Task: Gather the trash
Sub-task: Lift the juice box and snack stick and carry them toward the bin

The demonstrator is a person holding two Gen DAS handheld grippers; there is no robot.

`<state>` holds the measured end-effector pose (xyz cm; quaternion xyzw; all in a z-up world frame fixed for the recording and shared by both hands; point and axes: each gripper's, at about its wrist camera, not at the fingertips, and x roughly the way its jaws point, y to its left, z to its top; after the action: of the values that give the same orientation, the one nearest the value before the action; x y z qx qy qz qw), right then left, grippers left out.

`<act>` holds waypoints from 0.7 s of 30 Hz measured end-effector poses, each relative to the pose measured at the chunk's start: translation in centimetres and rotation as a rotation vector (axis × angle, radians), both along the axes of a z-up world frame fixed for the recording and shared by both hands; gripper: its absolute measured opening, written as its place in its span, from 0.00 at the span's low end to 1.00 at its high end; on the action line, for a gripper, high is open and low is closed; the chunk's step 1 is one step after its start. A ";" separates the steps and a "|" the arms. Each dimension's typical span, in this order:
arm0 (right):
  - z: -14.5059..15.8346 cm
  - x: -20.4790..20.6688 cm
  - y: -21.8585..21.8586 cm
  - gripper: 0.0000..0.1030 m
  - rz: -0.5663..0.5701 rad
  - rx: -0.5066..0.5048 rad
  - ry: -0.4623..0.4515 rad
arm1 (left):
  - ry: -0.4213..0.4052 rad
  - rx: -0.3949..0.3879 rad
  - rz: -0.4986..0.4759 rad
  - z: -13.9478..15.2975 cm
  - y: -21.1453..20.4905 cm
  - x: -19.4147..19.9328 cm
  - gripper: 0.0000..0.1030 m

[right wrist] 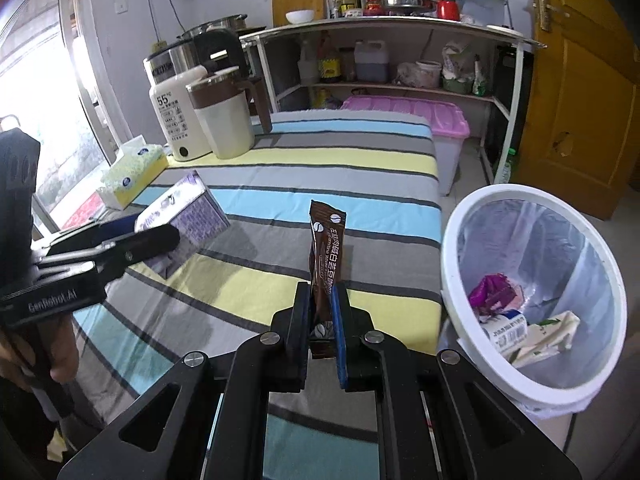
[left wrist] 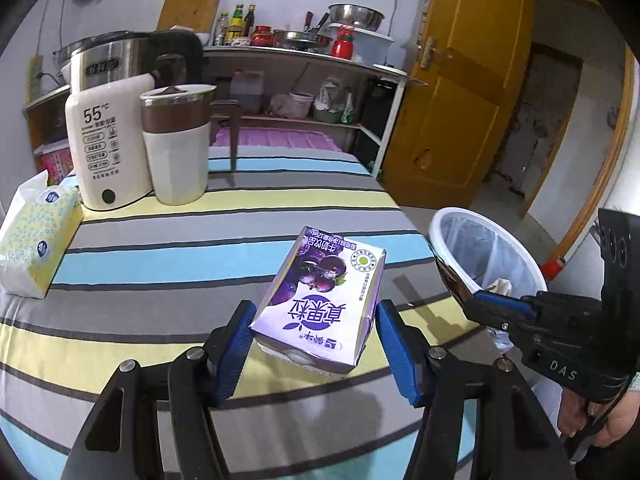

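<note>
My left tongs [left wrist: 316, 344] are clamped on the purple milk carton [left wrist: 320, 304], held above the striped worktop [left wrist: 160, 248]. My right tongs [right wrist: 322, 320] are pinched shut on a brown coffee sachet [right wrist: 325, 248], upright, just beside the white trash bin [right wrist: 532, 292], which holds wrappers.

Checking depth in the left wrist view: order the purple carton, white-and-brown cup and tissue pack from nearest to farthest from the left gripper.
From the left gripper:
1. Purple carton, between its fingers.
2. Tissue pack, on the table's left edge.
3. White-and-brown cup, far back left, beside the kettles.
</note>
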<state>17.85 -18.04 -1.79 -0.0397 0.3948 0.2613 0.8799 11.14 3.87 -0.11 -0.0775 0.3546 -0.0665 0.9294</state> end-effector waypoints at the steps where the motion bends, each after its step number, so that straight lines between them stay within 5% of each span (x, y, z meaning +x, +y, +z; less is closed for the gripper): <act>1: 0.2 -0.2 -0.2 0.11 -0.003 0.004 -0.004 | -0.002 0.000 -0.006 0.1 -0.5 -0.2 0.60; 21: 2.0 -1.4 -6.5 0.11 -0.117 0.037 -0.051 | -0.022 0.028 -0.120 1.4 -7.5 0.7 0.60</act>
<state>16.49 -24.55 0.18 -0.0071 0.3690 0.2158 0.9040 11.85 -3.59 1.25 -0.0423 0.3493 -0.1180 0.9286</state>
